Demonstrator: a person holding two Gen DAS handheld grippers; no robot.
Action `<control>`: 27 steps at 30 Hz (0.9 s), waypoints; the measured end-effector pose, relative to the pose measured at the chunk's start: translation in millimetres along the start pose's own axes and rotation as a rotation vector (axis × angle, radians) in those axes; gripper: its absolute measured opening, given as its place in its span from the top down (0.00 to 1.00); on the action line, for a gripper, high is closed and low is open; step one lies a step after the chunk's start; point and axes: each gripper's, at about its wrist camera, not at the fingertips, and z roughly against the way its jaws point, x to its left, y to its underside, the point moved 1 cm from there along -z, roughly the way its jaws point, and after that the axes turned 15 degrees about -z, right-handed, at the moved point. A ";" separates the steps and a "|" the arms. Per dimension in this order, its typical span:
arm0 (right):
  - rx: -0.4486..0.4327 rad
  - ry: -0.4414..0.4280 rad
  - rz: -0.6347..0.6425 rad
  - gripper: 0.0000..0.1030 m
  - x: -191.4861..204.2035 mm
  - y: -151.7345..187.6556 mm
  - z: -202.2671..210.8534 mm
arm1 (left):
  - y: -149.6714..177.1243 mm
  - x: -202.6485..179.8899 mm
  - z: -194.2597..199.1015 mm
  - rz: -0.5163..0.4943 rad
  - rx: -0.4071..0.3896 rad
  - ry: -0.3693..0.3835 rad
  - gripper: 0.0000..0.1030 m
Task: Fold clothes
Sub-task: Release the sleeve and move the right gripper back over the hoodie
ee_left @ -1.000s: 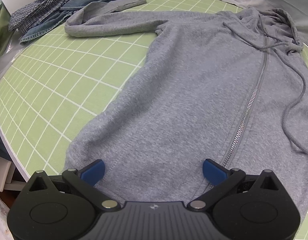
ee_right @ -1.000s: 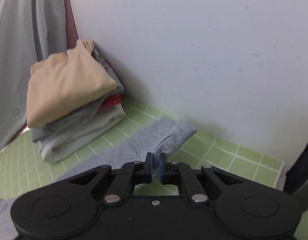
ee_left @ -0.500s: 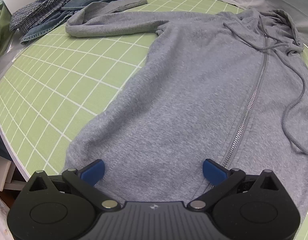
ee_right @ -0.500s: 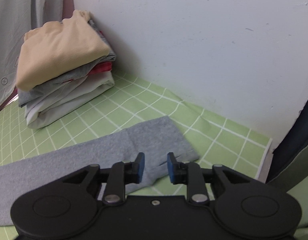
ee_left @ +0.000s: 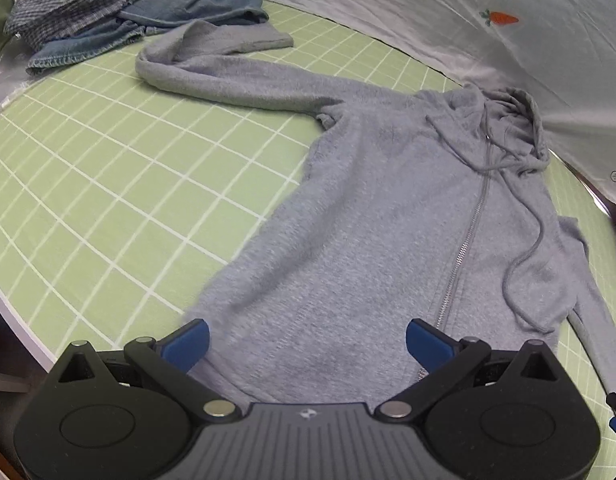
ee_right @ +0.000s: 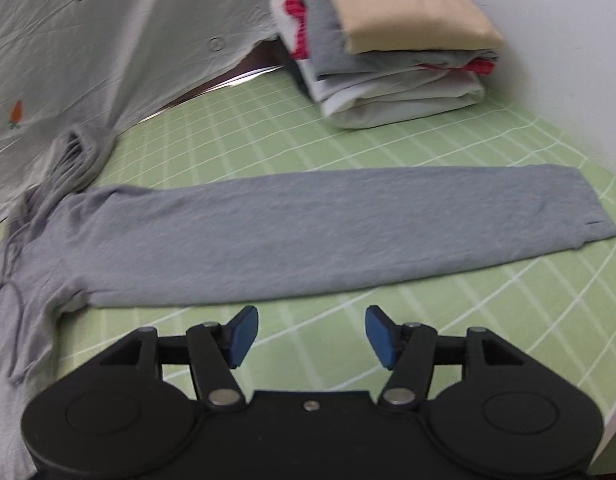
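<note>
Hoodie (ee_left: 368,240) flat lengthwise, hood far, sleeve (ee_right: 308,232) stretched sideways, both hand-held grippers wide, empty.

Left gripper (ee_left: 307,342) black with ribbed grey centre, small logo, blue pads, silver pivot screws, right gripper (ee_right: 312,334) plain black, blue pads (ee_right: 240,334)

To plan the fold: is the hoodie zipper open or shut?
Shut. The zipper runs closed from the hem up to the hood, both front halves joined flat.
</note>
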 end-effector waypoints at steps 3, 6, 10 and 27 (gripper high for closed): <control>0.036 -0.036 0.059 0.40 37.9 30.0 5.7 | -2.3 22.9 7.8 -0.031 -0.017 -0.018 0.00; 0.065 -0.064 0.113 0.36 74.7 60.4 12.0 | -2.4 55.8 11.0 -0.023 -0.023 -0.043 0.00; 0.073 -0.070 0.162 0.26 113.9 91.5 19.4 | -4.8 102.4 10.5 0.009 -0.027 -0.063 0.00; -0.010 0.081 0.217 0.00 234.0 167.6 0.8 | -109.2 242.1 -34.0 0.024 -0.081 -0.083 0.00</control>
